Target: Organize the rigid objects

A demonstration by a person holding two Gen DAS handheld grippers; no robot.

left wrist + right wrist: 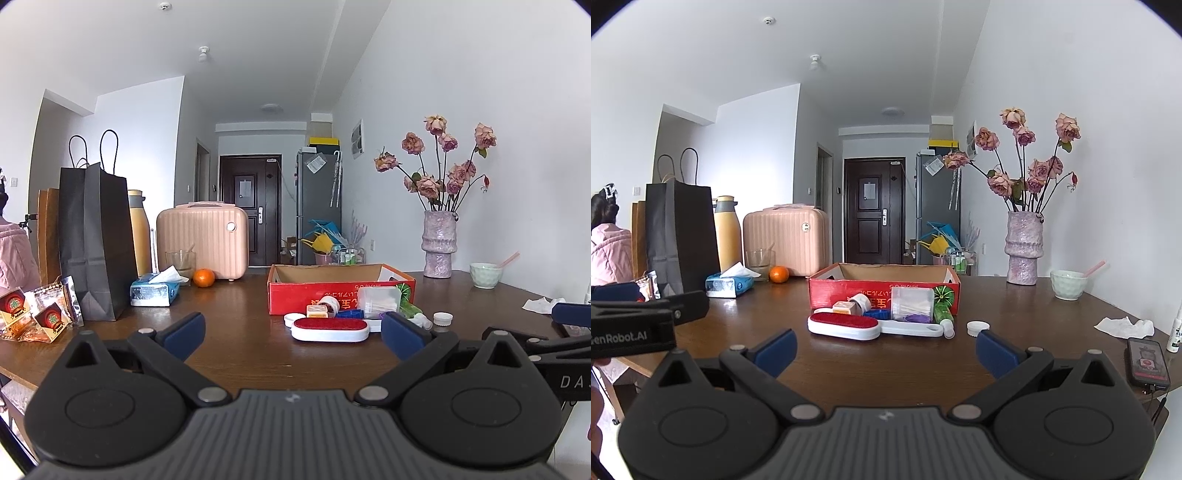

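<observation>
Nearest the cameras, the left gripper (291, 334) and right gripper (884, 347) hover spread wide, holding nothing. Beyond them, the lint brush (844, 325), clear box (911, 302) and caps lie on the table (886, 365), just before the red box (882, 286), which appears empty. Sorting seems not yet begun.

The right claw (884, 349) hangs low over the dark worktop (886, 365), jaws spread wide and gripping nothing. Ahead, a white lint brush (844, 326) with a red pad lies before a red cardboard box (882, 290), with a white cap (978, 327) just right of the clutter and a phone (1148, 362) at the right edge.
</observation>
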